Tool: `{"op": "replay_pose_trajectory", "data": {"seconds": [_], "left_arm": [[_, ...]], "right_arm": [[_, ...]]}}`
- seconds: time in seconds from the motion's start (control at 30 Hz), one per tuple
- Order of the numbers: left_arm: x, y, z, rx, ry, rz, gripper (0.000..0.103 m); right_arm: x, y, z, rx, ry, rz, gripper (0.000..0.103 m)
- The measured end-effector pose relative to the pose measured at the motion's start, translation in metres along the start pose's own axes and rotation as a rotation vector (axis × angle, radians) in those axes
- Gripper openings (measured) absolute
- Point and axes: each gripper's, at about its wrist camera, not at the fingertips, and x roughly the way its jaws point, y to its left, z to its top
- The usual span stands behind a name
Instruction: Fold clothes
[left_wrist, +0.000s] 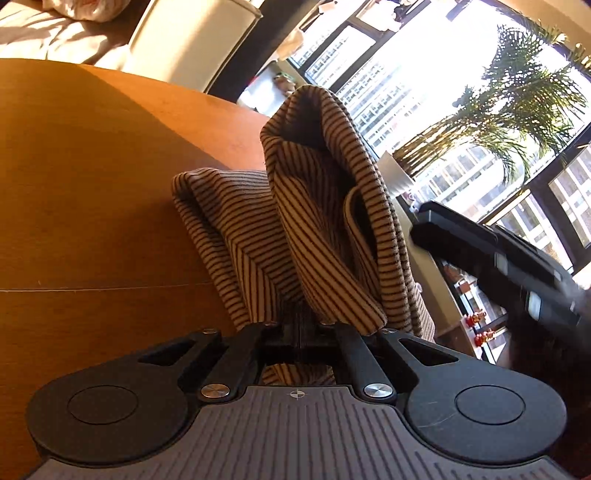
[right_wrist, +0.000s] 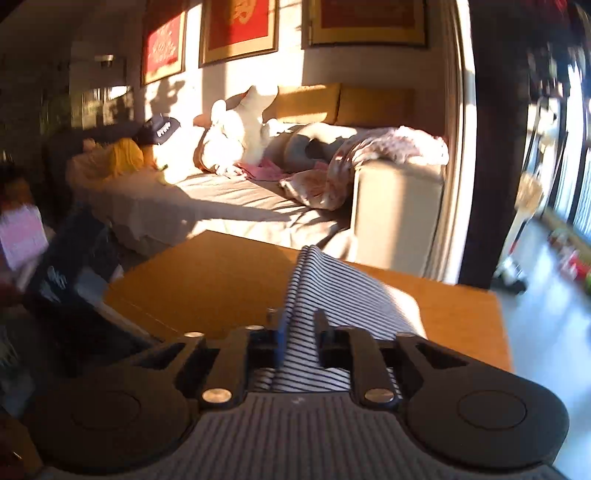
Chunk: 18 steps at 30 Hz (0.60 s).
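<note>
Left gripper (left_wrist: 300, 328) clamped on bunched striped garment (left_wrist: 314, 206).

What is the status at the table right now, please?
Left tongs shut on striped garment, lifted off wooden table. Right tongs parted, striped cloth lying between, not pinched. Nothing in the way.

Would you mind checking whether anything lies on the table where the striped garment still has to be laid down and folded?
Nothing visible does. The wooden table is bare beside and beyond the striped garment. The left gripper is shut on the cloth, and the right gripper has its jaws apart with the cloth between them.
</note>
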Motion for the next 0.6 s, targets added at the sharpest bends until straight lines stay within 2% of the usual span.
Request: {"op": "replay_pose_trajectory", "data": {"seconds": [0.03, 0.07, 0.23, 0.37, 0.43, 0.53, 0.6], "left_arm": [[0.000, 0.001, 0.000, -0.006, 0.000, -0.005, 0.000], [0.001, 0.002, -0.001, -0.013, 0.000, -0.010, 0.000], [0.001, 0.005, -0.004, -0.029, -0.002, -0.017, 0.000], [-0.005, 0.015, -0.002, -0.068, -0.014, -0.003, 0.000], [-0.008, 0.020, -0.001, -0.096, -0.013, -0.012, 0.000], [-0.009, 0.020, -0.002, -0.101, -0.016, -0.008, 0.000], [-0.010, 0.019, -0.003, -0.099, -0.016, -0.008, 0.000]], "right_arm": [[-0.003, 0.009, -0.006, -0.066, -0.009, -0.046, 0.063], [-0.005, 0.017, -0.013, -0.109, -0.010, -0.077, 0.064], [-0.001, 0.049, -0.047, -0.163, 0.001, -0.169, 0.068], [0.018, 0.064, -0.059, -0.216, -0.035, -0.274, 0.080], [0.030, 0.067, -0.062, -0.251, -0.006, -0.297, 0.082], [0.032, 0.073, -0.064, -0.318, -0.016, -0.304, 0.082], [0.031, 0.074, -0.065, -0.339, -0.012, -0.289, 0.079]]}}
